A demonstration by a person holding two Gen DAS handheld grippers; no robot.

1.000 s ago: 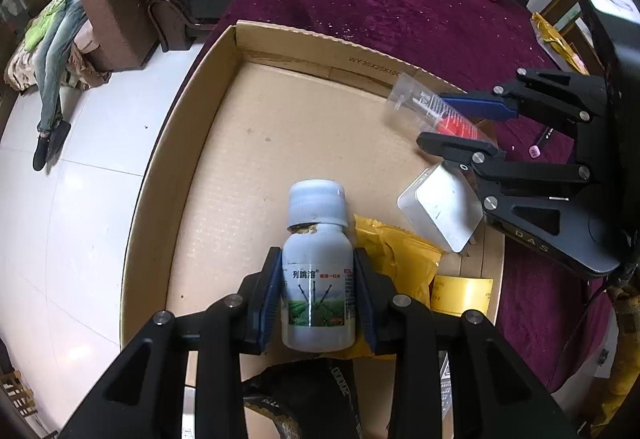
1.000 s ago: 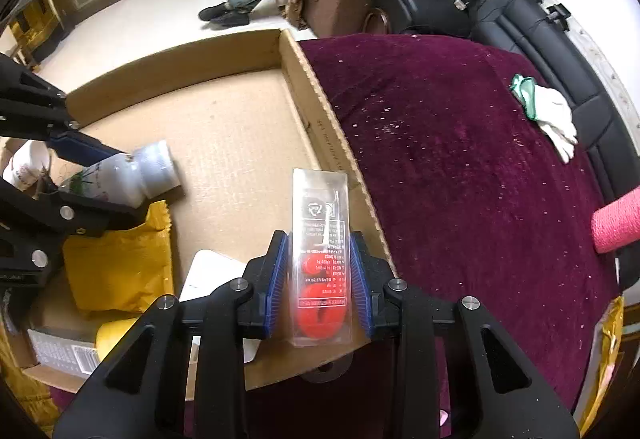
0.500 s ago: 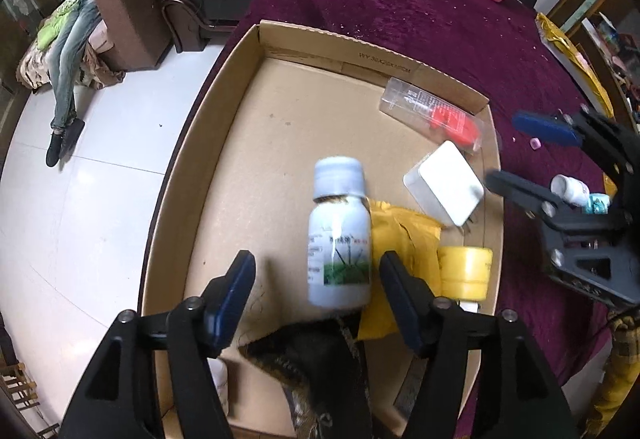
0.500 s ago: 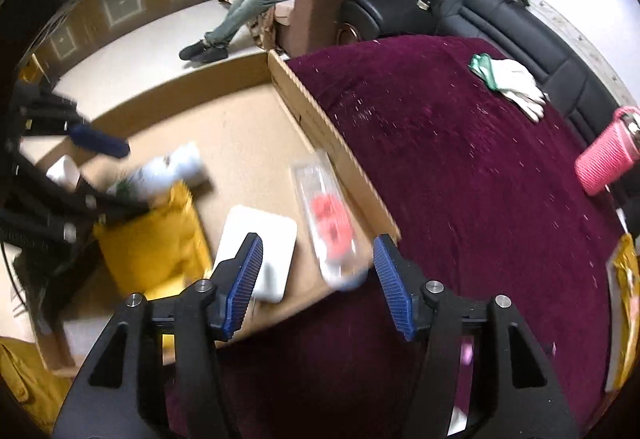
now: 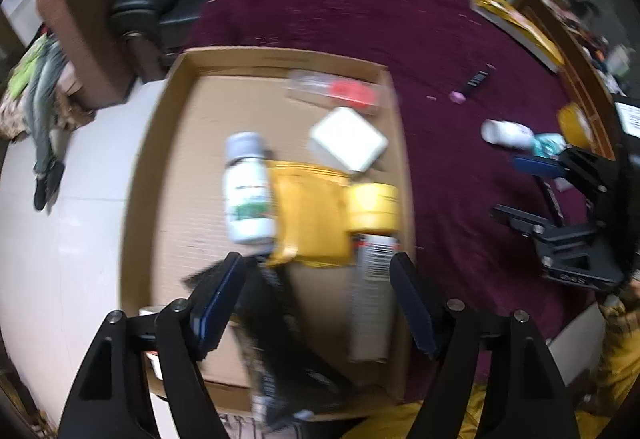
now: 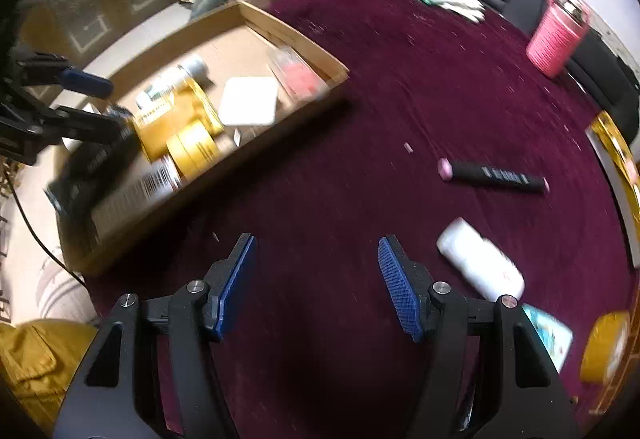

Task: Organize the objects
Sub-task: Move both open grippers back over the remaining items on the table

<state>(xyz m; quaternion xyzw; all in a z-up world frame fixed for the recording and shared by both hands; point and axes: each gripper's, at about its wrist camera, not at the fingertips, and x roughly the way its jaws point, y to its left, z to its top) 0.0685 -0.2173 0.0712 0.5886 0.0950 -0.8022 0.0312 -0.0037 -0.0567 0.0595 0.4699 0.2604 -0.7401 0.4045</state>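
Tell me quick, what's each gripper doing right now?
Left gripper: jaws opening, holding nothing, above the cardboard box.
Right gripper: jaws opening, empty, over the maroon tablecloth.

Both wrist views look steeply down, sharing the cardboard box (image 5: 144, 175) and maroon cloth (image 6: 360, 127).

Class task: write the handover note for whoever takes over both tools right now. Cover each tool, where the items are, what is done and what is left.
Left tool: jaws opening, nothing between them, above the cardboard box.
Right tool: jaws opening, empty, over the maroon cloth.
Done: white bottle, clear pack with red contents, white square block, yellow pouch and yellow tape roll lie in the box.
Left: black marker, white tube, teal packet on the cloth.
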